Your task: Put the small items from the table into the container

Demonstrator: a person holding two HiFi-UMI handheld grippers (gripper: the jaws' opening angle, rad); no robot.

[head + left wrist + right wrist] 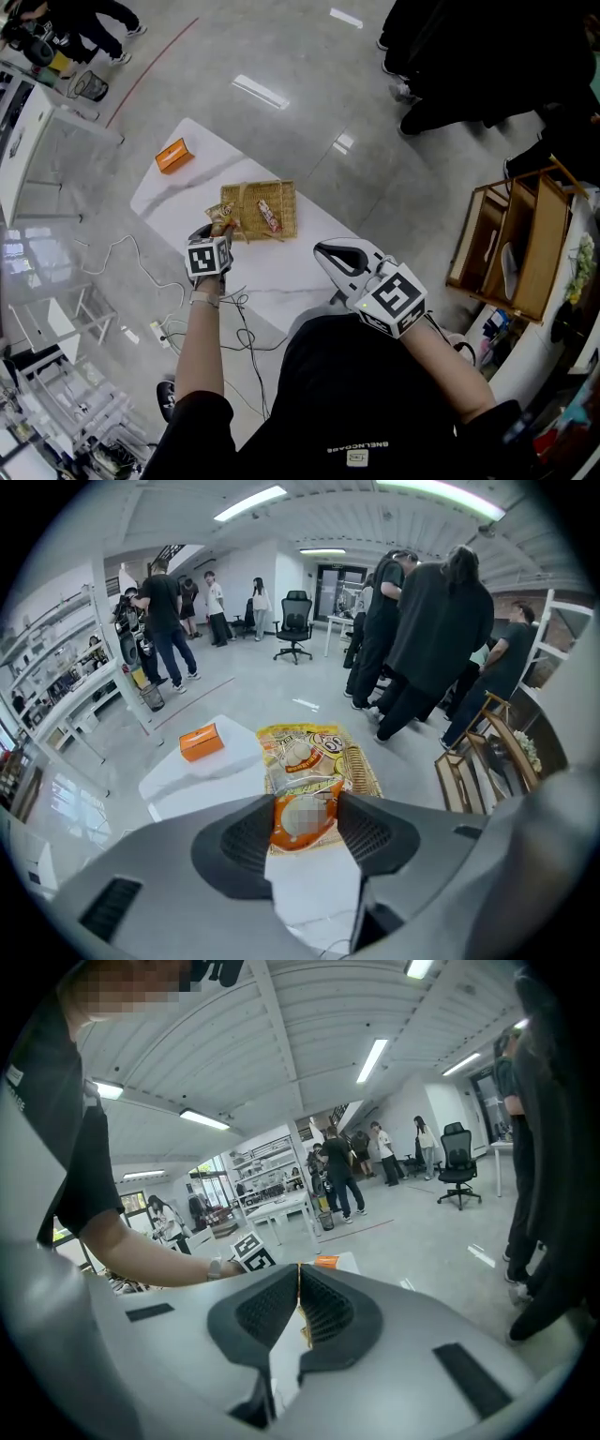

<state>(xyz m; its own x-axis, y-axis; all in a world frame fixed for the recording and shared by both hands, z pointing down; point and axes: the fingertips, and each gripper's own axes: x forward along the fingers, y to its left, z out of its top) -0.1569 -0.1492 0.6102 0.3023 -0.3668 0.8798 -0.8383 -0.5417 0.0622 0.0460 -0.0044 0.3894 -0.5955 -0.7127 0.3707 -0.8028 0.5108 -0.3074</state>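
Now gripping a snack packet (pixel 302 761) in the left tool (pixel 307 825), with both jaws pressed on the orange end and the yellow end sticking out ahead. Held over the edge of the woven basket (pixel 281 199), which sits at 1 o'clock from that tool in the head view. Already in the basket: one red snack bar (pixel 268 216), at 3 o'clock from the packet. As for the right tool (pixel 298 1279): squeezed narrow, jaws together, holding nothing, waiting low at 4 o'clock from the basket.

Probably in the carry step, just short of the drop. Next: bring the packet a bit more over the middle of the basket, lower it, then spread the jaws and let go. Mind the red bar, so as not to land on top of it and slide off the low rim.

Further out, at 11 o'clock from the basket, an orange box (pixel 174 155) on the white surface (pixel 272 277), well apart. Maybe the next pick, though rather big for a small item.
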